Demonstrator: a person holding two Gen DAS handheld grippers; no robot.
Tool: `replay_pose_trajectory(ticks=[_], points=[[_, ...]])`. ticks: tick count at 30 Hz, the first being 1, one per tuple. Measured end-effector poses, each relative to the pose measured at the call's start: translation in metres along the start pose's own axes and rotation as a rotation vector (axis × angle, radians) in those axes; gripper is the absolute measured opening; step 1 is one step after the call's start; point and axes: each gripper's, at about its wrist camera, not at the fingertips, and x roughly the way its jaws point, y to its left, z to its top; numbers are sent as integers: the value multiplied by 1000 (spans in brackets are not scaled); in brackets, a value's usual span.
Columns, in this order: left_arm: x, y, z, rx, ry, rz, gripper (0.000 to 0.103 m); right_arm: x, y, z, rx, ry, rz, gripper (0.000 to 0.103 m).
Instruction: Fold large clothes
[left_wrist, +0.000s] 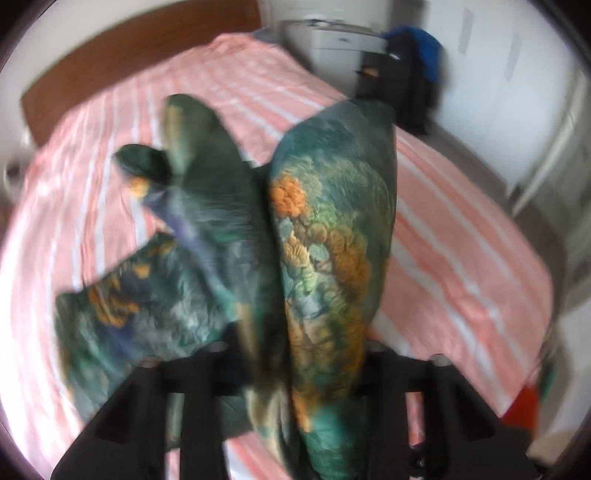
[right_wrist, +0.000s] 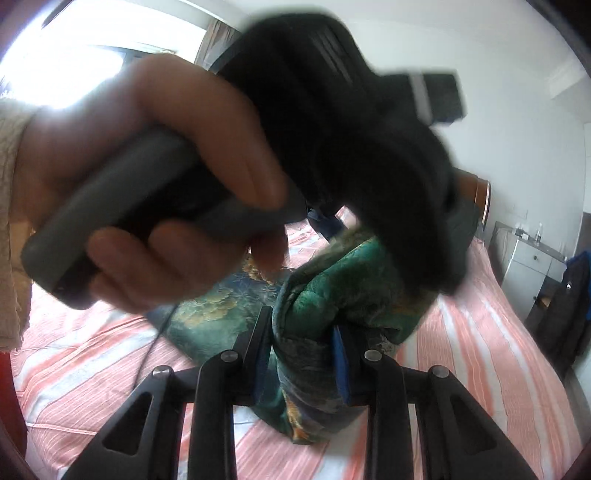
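Bed with pink striped sheet (left_wrist: 461, 206), brown headboard (left_wrist: 122, 55), white nightstand (left_wrist: 332, 48), bright window (right_wrist: 74, 70), white walls

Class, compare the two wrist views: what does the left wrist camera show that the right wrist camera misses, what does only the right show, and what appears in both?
Only the left view shows the wooden headboard.

Only the right view shows the person's hand gripping the other gripper's handle, and a bright window.

Both show the green floral garment clamped in each view's jaws, above the pink striped bed.

a dark green garment (left_wrist: 325, 236) with orange flower print, on a bedsheet (left_wrist: 461, 236) striped pink and white.
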Motion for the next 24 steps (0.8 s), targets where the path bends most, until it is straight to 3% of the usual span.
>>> replay_pose_trajectory(ticks=[2, 4, 6, 7, 10, 18, 21, 24], points=[[-5, 12, 1, -15, -22, 1, 23, -2, -4, -2, 32, -4, -2, 32], [-14, 22, 1, -11, -52, 21, 22, -8, -13, 0, 104, -8, 27, 45], [-30, 48, 2, -47, -86, 2, 22, -24, -22, -2, 180, -6, 52, 91], [-37, 66, 1, -74, -104, -5, 22, -34, -25, -7, 211, -19, 63, 94], [-46, 129, -11, -173, -136, 1, 22, -56, -33, -37, 282, 0, 101, 94], [-22, 268, -91, -522, -142, 37, 23, -34, -44, -137, 459, 233, 126, 94], [7, 304, -130, -645, -98, 59, 23, -30, -46, -140, 463, 241, 124, 94], [34, 306, -155, -664, -91, 72, 26, -20, -46, -137, 466, 244, 118, 94]])
